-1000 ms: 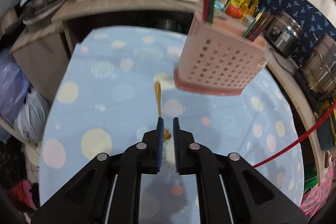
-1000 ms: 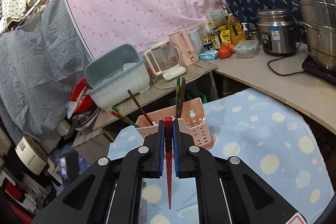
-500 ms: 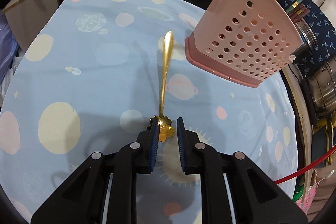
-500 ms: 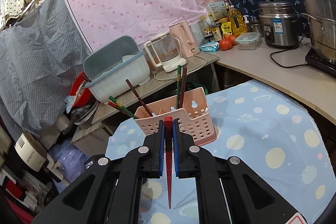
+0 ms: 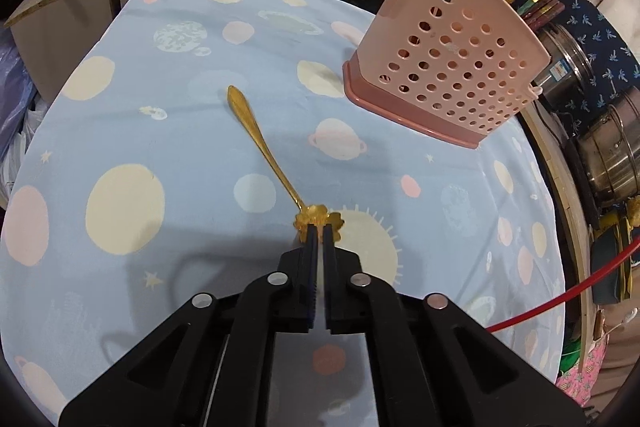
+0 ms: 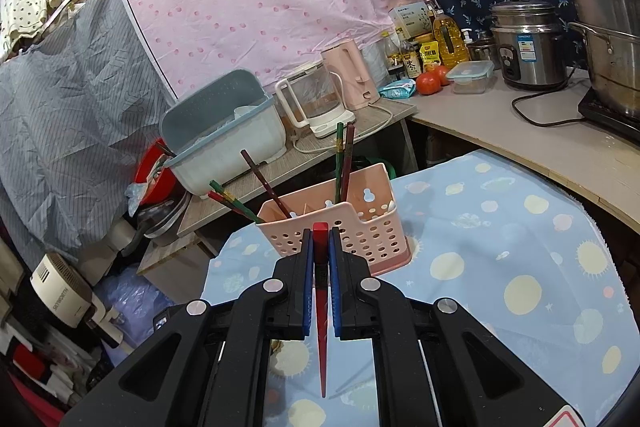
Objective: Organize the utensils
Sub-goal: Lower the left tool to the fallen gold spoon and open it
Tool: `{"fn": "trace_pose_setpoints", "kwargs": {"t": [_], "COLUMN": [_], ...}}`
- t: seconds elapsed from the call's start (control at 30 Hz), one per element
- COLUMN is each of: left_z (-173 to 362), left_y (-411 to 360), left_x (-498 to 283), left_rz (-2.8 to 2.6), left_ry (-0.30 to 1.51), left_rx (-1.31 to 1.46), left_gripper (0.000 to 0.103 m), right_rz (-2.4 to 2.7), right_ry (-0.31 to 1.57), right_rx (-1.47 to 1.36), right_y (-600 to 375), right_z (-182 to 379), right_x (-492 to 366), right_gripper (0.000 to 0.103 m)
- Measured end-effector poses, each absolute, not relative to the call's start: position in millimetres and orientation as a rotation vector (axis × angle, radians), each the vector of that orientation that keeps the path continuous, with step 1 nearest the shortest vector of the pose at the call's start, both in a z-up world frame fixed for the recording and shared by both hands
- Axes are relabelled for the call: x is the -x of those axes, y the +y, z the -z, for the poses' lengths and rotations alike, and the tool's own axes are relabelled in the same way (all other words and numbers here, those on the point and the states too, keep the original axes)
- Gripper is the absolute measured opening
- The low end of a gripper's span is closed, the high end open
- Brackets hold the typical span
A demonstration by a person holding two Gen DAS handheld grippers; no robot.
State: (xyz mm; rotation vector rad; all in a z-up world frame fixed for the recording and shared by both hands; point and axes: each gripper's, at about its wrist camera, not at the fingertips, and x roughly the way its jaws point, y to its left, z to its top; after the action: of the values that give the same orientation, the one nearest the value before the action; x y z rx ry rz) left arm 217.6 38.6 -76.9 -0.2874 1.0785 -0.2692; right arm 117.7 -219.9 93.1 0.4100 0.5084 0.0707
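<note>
With fingers [image 5: 313, 239] around spoon [image 5: 256, 139]

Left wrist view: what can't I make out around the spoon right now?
- Spoon bowl: partly behind the left hand-held gripper, whose jaws have just been closing; pad contact unclear.
- Basket inside: hidden by its wall.
- Right wrist view: spoon not shown; chopstick clamped.

Gold spoon [image 5: 262, 143], pink perforated caddy [image 5: 448, 67], red chopstick [image 6: 321, 307], planet-patterned pale-blue tablecloth [image 5: 160, 131].
</note>
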Motion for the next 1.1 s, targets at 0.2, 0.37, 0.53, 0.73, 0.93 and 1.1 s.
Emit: {"fn": "trace_pose_setpoints", "kwargs": {"t": [0.2, 0.37, 0.53, 0.73, 0.93, 1.1], "left_z": [76, 81, 82, 78, 59, 26], "left_y": [35, 26, 21, 20, 22, 17], "left_x": [-214, -222, -228, -224, -209, -188], "left_rz": [0.252, 0.225, 0.201, 0.223, 0.258, 0.317], "left_ry": [1.065, 1.057, 1.049, 1.049, 1.029, 0.980], "left_rx": [0.274, 0.257, 0.222, 0.198, 0.195, 0.186], "left_gripper": [0.036, 0.035, 0.026, 0.025, 0.025, 0.025], "right_rz": [-0.078, -0.078, -0.076, -0.075, -0.081, -0.081], "right_ry": [0.509, 0.511, 0.515, 0.515, 0.508, 0.494], "right_rx": [-0.409, -0.408, -0.408, -0.416, -0.414, -0.409], "right_y": [-218, -218, -218, -220, -219, -220], "right_z": [-94, -93, -92, -92, -95, -102], "right_x": [-114, -114, -114, -115, -111, -106], "right_gripper": [0.007, 0.007, 0.007, 0.007, 0.007, 0.007]}}
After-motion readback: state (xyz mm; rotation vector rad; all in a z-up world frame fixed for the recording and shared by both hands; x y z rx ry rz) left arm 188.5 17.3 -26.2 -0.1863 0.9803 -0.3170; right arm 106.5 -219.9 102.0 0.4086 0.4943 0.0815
